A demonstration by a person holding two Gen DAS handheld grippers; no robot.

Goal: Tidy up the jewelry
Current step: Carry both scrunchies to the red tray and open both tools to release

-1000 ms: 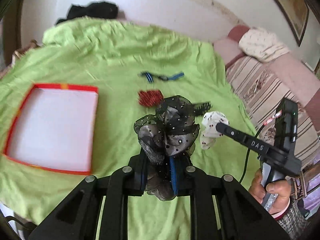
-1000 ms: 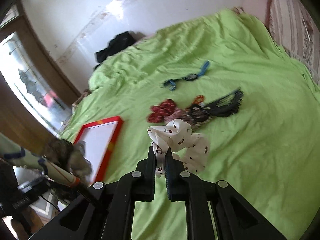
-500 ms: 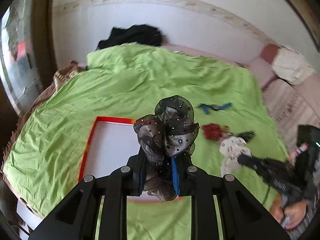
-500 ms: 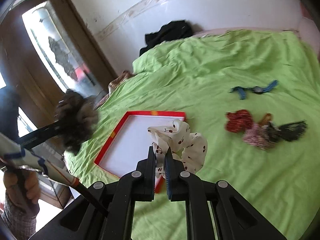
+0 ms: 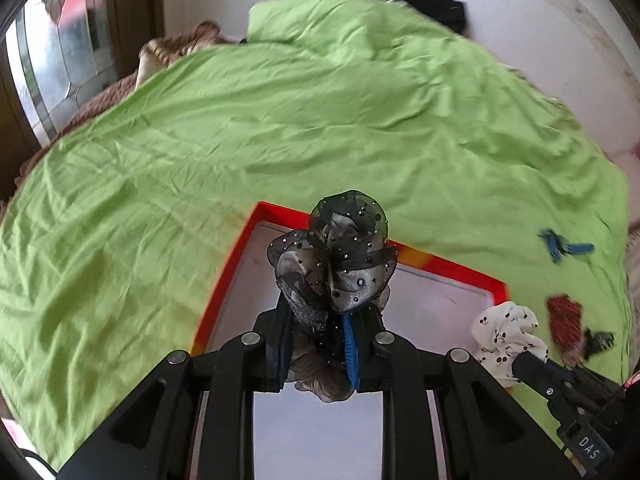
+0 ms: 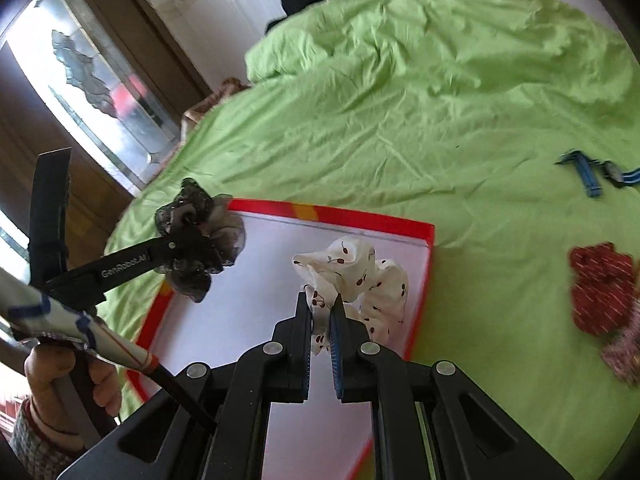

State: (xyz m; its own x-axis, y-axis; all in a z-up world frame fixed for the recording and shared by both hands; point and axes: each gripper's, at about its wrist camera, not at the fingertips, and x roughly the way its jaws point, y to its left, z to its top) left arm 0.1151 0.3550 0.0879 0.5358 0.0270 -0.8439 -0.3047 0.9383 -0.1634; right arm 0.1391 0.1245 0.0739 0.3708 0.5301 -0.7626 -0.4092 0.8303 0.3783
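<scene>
Left hand-held gripper (image 5: 320,336) grips a gauzy black beaded scrunchie (image 5: 334,264), jaws easing apart; right hand-held gripper (image 6: 320,312) pinches a silky cherry-print scrunchie (image 6: 356,276) over the red-rimmed tray (image 6: 340,220).

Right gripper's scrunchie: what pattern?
White fabric with small red cherries; the scrunchie, pinched in the right gripper, shows best in the right wrist view.

Bright daylight in both views, coming from the glass door (image 6: 100,92) at far left; its panes are blown out with glare. The green bedsheet (image 5: 320,120) is evenly lit, with soft shadows only in the creases. Strong fisheye bending and dark vignette at the corners. Motion blur smears the red box rim (image 5: 224,276) and small items at right; the near tongs (image 6: 320,320) stay sharp.
</scene>
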